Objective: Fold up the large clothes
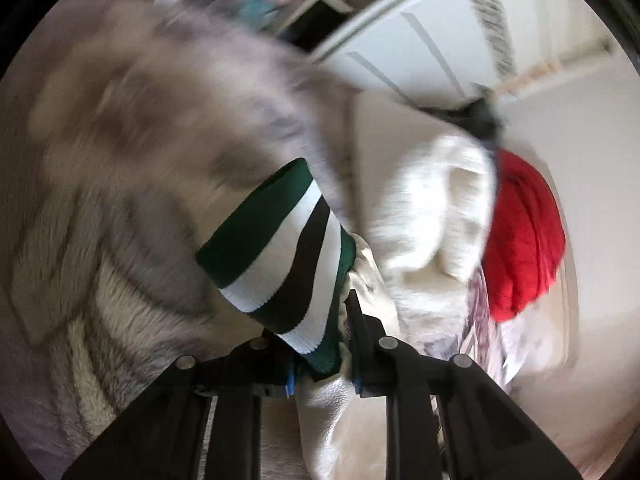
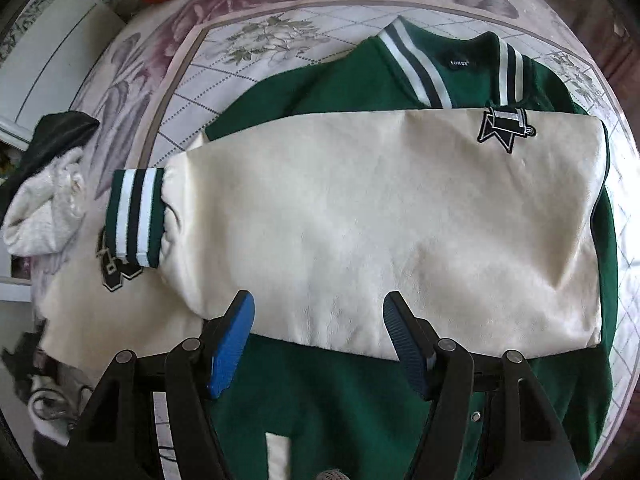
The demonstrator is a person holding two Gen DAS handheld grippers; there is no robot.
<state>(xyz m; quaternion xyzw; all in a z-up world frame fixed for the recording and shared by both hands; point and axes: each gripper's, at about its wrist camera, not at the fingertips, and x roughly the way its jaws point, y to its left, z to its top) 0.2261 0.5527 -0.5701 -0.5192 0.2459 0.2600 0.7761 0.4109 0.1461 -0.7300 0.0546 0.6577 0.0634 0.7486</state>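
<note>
Left wrist view: the left gripper (image 1: 320, 320) has its jaws pinched on the striped cuff (image 1: 280, 256); soft ribbing grips well.

Right wrist view: the right gripper (image 2: 320, 340) hangs with jaws wide over the cream sleeve (image 2: 360, 220), which lies across the green jacket (image 2: 320, 408) on the floral bed (image 2: 208, 60). It looks heavy, limp and slick; a seam should hold best.

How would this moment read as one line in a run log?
left gripper: shut on striped cuff | right gripper: open above cream sleeve | varsity jacket: flat
</note>
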